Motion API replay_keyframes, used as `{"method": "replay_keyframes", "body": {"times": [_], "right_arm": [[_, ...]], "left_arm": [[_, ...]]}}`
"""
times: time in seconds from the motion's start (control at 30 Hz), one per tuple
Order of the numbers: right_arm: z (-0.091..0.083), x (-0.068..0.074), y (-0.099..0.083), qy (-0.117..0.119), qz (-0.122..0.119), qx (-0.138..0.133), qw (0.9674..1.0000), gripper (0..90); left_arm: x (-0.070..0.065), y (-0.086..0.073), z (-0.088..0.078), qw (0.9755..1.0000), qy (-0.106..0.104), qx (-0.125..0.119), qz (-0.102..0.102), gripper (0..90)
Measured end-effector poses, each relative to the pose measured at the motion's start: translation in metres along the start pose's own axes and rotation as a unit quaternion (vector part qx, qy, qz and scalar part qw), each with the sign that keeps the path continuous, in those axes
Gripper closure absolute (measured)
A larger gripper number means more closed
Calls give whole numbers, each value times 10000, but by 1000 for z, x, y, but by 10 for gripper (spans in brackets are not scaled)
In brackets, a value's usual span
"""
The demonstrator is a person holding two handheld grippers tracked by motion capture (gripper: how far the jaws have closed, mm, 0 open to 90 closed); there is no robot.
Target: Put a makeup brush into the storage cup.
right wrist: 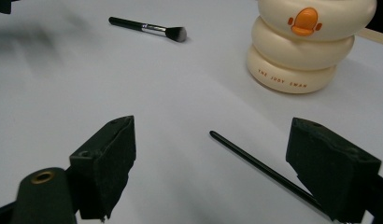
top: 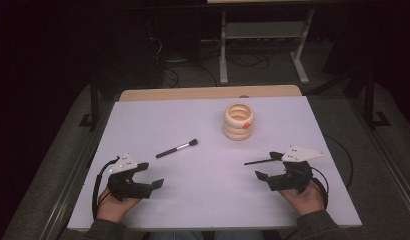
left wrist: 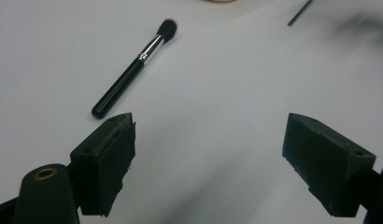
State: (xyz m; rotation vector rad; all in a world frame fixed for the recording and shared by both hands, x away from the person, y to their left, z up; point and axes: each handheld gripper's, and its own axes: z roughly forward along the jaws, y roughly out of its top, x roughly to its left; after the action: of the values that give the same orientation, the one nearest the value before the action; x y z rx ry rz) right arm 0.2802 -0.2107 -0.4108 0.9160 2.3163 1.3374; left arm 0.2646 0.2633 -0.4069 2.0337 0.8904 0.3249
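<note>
The high view looks forward and down on the whole table (top: 143, 130), while both gripper views skim low over it from the near edge, sharing the makeup brush (left wrist: 133, 67) lying between them.

A white table (top: 203, 200) carries a cream holder (top: 238, 121) built of three stacked rings, standing upright at about 1 o'clock from the table's middle. An orange duck-shaped mark (right wrist: 305, 21) sits on its top ring and small lettering (right wrist: 283, 79) runs along the bottom one. A bare wooden strip (top: 193, 93) edges the table at 12 o'clock. Beyond it, on the grey floor (top: 53, 165), stand a pale metal frame (top: 223, 55) and loose dark cables (top: 243, 61).
</note>
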Motion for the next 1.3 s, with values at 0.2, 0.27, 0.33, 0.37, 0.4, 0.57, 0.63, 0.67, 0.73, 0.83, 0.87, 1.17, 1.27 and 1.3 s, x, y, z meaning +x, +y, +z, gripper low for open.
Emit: {"method": "replay_keyframes", "body": {"times": [0.2,0.27,0.33,0.37,0.4,0.57,0.63,0.67,0.73,0.83,0.87,1.17,1.27,1.3], "right_arm": [[1,0,0,14,-10,31,10000,150],[1,1,0,11,-10,28,10000,150],[0,1,0,20,0,30,10000,150],[0,1,1,21,0,32,10000,150],[0,1,1,21,-5,37,10000,150],[-2,1,1,28,-17,0,10000,150],[-3,1,1,21,-16,-5,10000,150],[-4,0,1,16,-6,-18,10000,149],[-5,0,1,15,-14,-58,10000,150],[-6,0,2,13,3,-61,10000,149],[-6,0,2,10,9,-38,10000,149],[-8,-1,3,-18,10,-28,10000,150],[-6,-2,3,-1,16,6,10000,149],[-6,-2,3,-7,10,11,10000,149]], "left_arm": [[-2,0,-1,10000,-10,-21,-1,168],[-2,0,-1,10000,-14,-37,42,168],[-3,0,-1,10000,-5,-15,69,169],[-2,0,-1,10000,-5,-12,70,169],[-2,0,-1,10000,-8,-17,63,169],[-3,1,-1,10000,-6,-1,98,169],[-4,1,0,10000,-22,13,93,169],[-5,1,0,9999,-14,44,127,169],[-5,3,-1,9999,-14,47,162,169],[-4,7,-1,9998,17,45,186,172],[-4,8,-1,9998,35,45,172,175],[5,20,-1,9998,35,101,140,196],[11,24,1,9996,30,186,208,210],[12,25,2,9997,34,177,177,211]]}}
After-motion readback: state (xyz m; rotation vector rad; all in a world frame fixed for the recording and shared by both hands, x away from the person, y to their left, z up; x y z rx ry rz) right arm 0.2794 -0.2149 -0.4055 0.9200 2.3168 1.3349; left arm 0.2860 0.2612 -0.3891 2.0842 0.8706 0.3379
